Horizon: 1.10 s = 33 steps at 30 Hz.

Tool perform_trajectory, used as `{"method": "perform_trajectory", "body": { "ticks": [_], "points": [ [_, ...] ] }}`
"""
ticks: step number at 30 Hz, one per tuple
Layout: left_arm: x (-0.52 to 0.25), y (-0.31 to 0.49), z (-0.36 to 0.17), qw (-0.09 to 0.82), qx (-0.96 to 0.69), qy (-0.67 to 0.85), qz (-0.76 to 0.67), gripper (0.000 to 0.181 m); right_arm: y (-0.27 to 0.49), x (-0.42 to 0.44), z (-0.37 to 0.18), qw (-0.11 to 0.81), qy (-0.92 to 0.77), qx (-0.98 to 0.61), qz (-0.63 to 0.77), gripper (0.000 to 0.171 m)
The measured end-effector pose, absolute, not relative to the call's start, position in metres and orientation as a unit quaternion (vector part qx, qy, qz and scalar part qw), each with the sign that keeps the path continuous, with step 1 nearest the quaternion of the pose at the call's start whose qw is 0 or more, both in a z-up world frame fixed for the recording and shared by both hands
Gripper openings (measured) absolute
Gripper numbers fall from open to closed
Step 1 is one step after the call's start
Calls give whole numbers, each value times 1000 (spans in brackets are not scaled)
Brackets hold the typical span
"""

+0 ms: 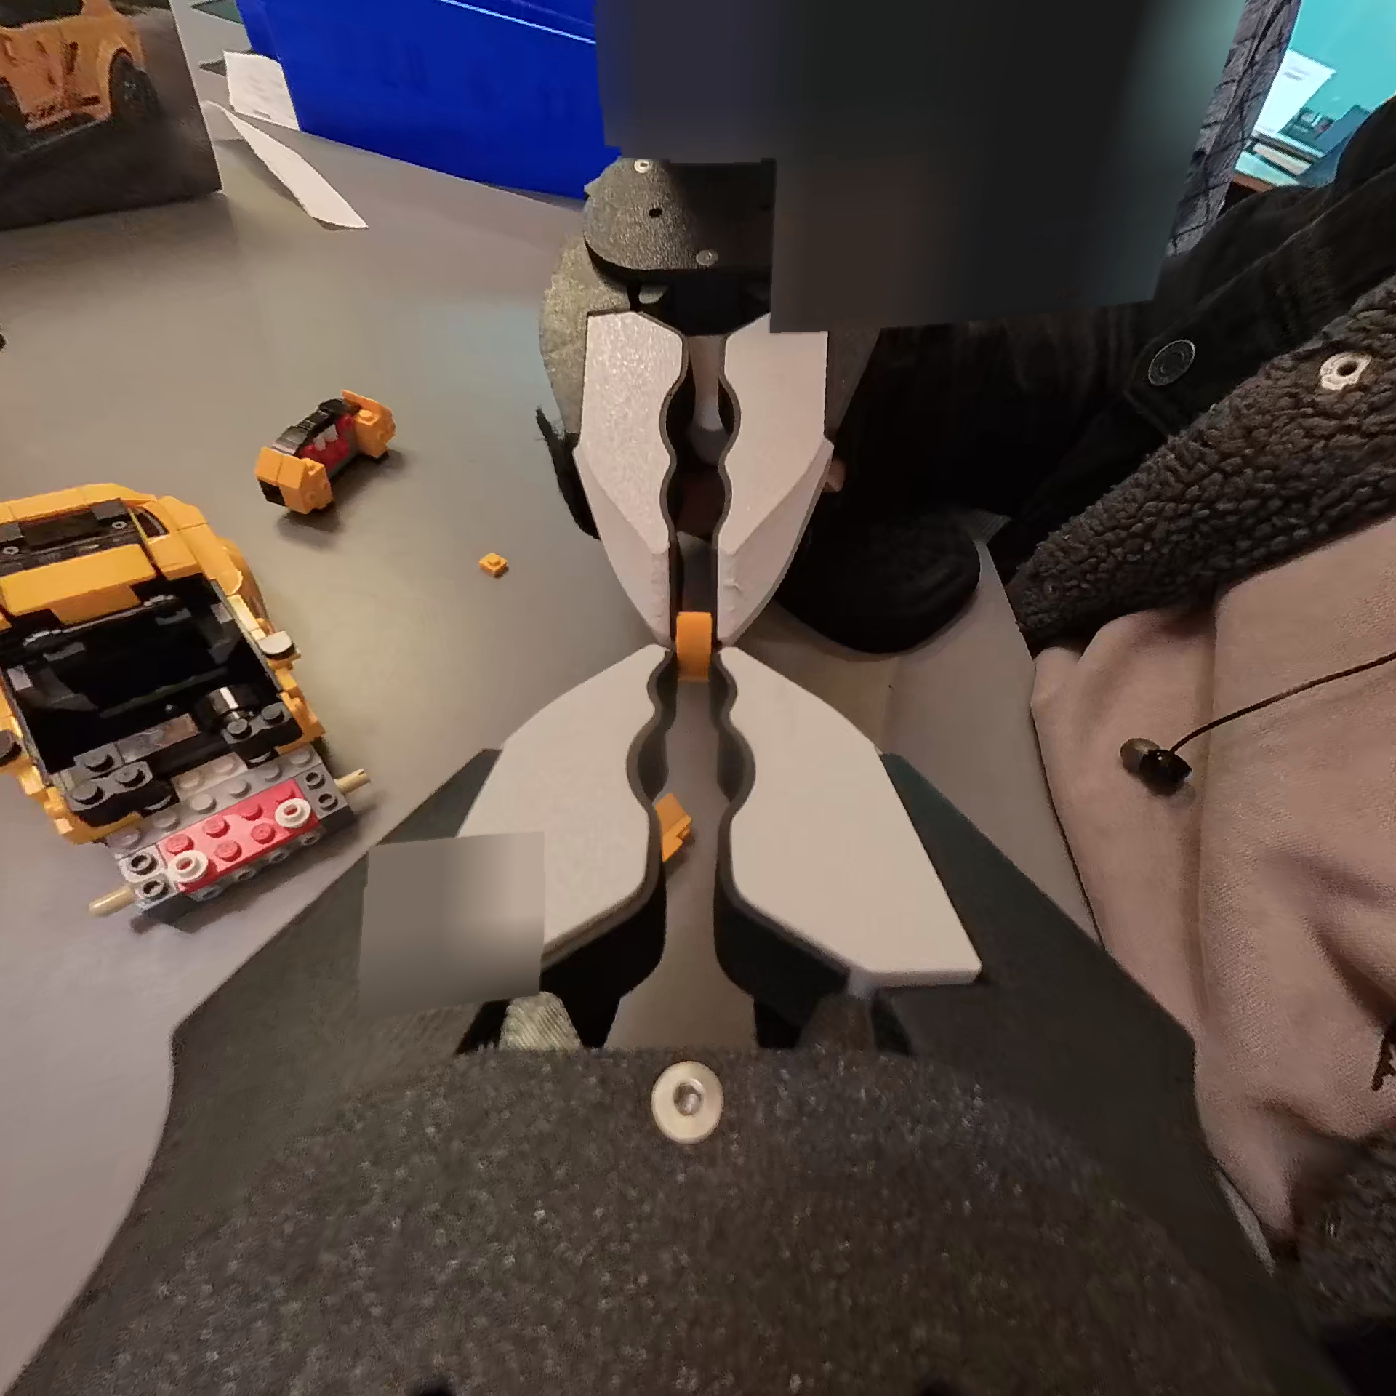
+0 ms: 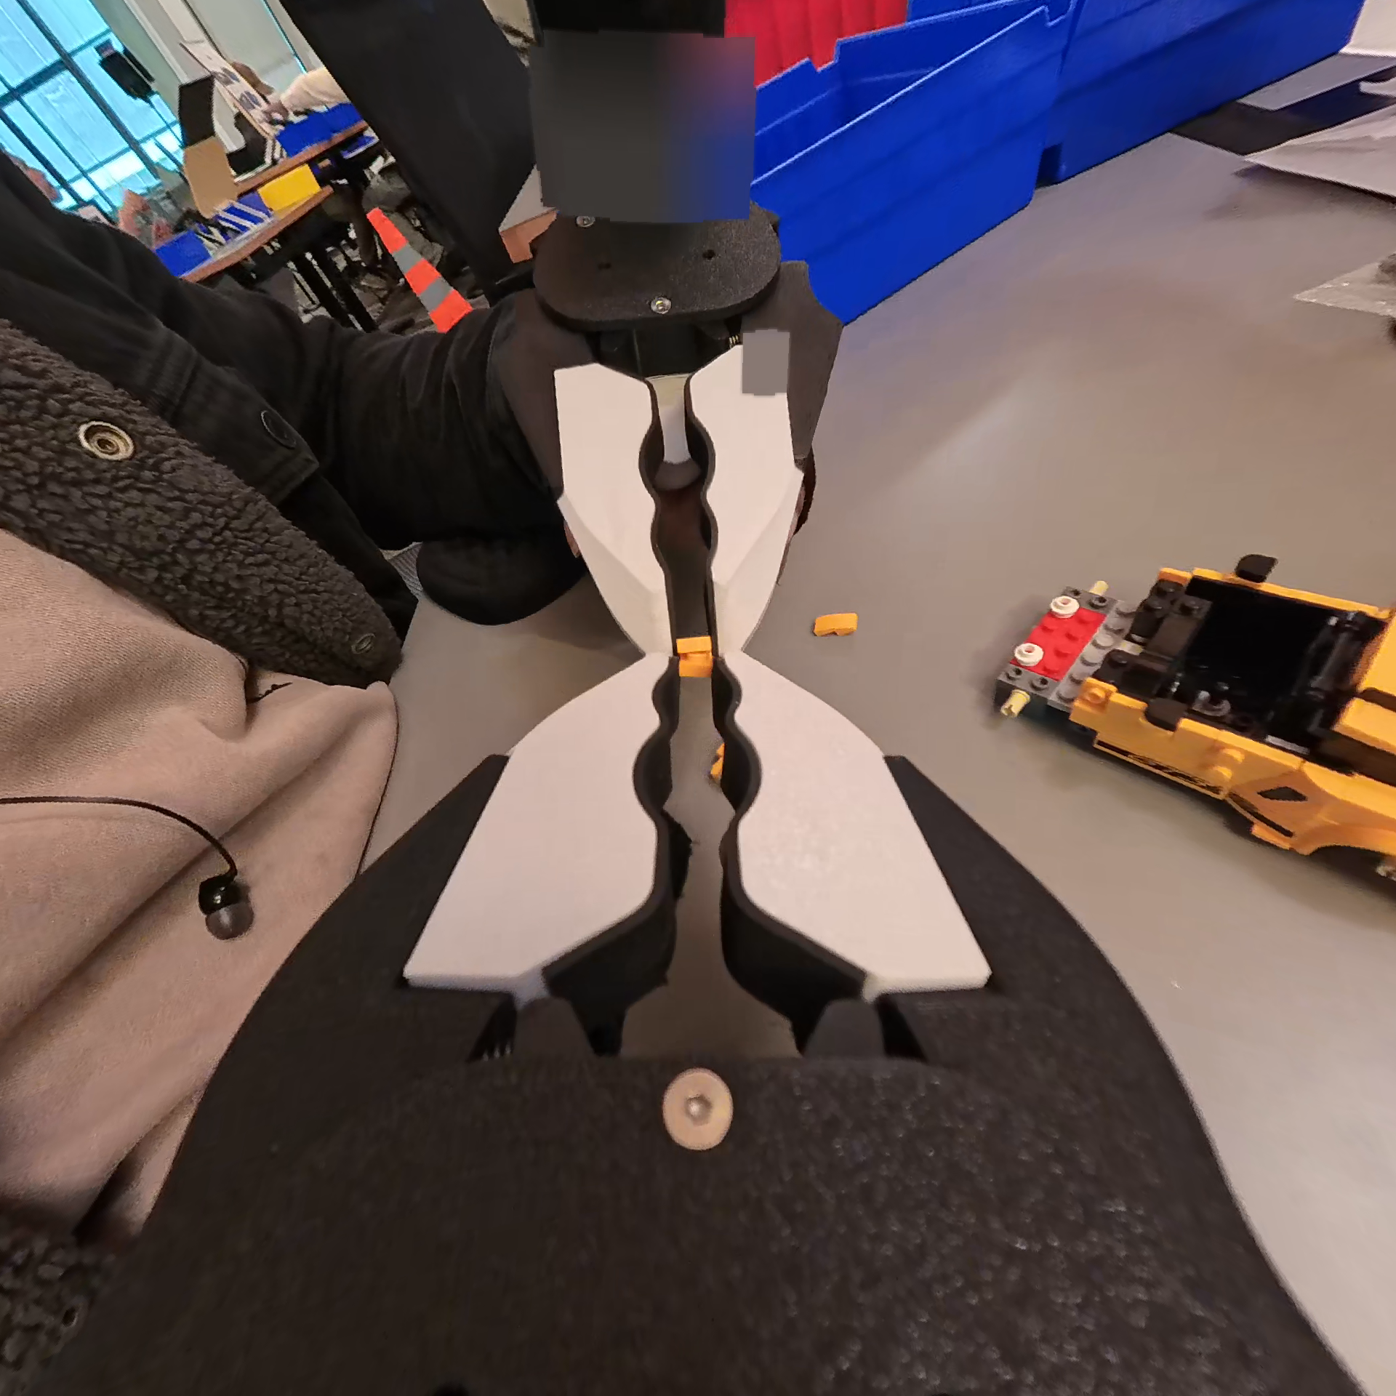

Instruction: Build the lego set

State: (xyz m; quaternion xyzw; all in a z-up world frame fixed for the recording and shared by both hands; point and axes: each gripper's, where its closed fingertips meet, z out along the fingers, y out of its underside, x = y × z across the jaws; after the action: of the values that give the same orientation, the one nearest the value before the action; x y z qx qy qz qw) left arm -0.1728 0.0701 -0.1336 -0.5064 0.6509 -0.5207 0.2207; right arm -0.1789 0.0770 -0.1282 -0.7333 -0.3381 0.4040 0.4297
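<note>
My two grippers meet tip to tip above the grey table. In the left wrist view my left gripper (image 1: 691, 663) is shut on a small orange lego piece (image 1: 693, 642), and the right gripper (image 1: 693, 623) comes in from the far side, shut on the same orange bit. In the right wrist view my right gripper (image 2: 693, 668) and the left gripper (image 2: 693, 640) pinch two small orange pieces (image 2: 693, 656) stacked against each other. The half-built orange lego car (image 1: 151, 680) lies to the left, apart from both grippers; it also shows in the right wrist view (image 2: 1209, 702).
A small orange, black and red sub-assembly (image 1: 325, 453), a tiny orange plate (image 1: 492, 564) and loose orange pieces (image 1: 672, 827) (image 2: 835, 624) lie on the table. Blue bins (image 2: 944, 151) and the set's box (image 1: 91, 98) stand at the back. A person's coat (image 1: 1209, 529) is close by. My left and right fingertips are right by each other. The tiny orange plate (image 1: 492, 564) is about equally far from each gripper, around 12 centimetres.
</note>
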Motion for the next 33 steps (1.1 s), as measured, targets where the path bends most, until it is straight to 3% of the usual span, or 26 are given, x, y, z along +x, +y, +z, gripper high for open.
{"method": "perform_trajectory", "body": {
  "ticks": [21,33],
  "points": [
    [-178,83,-116,213,-507,581,-599,8,92,-184,-119,426,-329,-719,440,8],
    [-177,83,-130,225,-511,610,-561,8,88,-184,-128,424,-355,-731,400,8]
  ]
}}
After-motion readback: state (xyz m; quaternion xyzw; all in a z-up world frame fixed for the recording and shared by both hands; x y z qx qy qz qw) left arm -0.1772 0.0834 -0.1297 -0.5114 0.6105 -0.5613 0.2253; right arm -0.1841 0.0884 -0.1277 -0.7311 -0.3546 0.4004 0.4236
